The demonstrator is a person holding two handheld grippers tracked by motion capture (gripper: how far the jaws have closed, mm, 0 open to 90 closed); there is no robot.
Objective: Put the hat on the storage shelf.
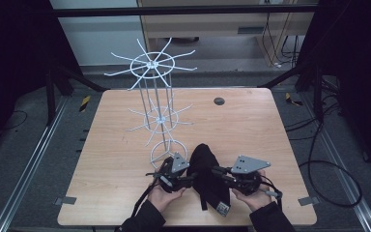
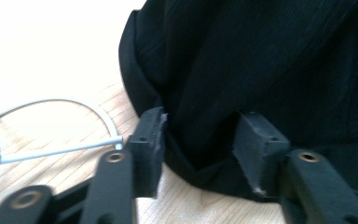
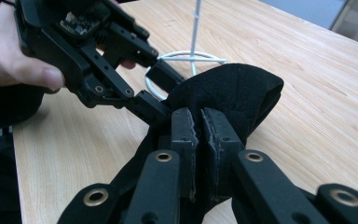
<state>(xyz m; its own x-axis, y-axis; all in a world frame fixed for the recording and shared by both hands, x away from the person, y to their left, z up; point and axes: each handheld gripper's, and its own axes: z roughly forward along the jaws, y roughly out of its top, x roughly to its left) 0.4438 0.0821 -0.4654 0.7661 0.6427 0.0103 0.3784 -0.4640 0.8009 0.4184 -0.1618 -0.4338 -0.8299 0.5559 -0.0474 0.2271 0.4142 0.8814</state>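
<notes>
High view: hand-held grippers (image 1: 203, 177) flanking cap (image 1: 207, 169).

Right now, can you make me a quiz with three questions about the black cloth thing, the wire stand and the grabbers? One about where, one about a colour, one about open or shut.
1. Where is the black cloth?
A. hanging on the stand's top spokes
B. at the table's near edge, between the two grippers
C. on the floor

2. What colour is the wire stand?
A. white
B. red
C. black

3. How do the right gripper's jaws stand?
A. wide apart
B. shut on the cloth
C. hooked on a spoke

Answers:
1. B, the high view shows it on the wooden table between both grippers.
2. A, its wires look white against the table.
3. B, its own view shows the pads pressed together with cloth pinched between; the left gripper stands open around the cloth's edge.
</notes>
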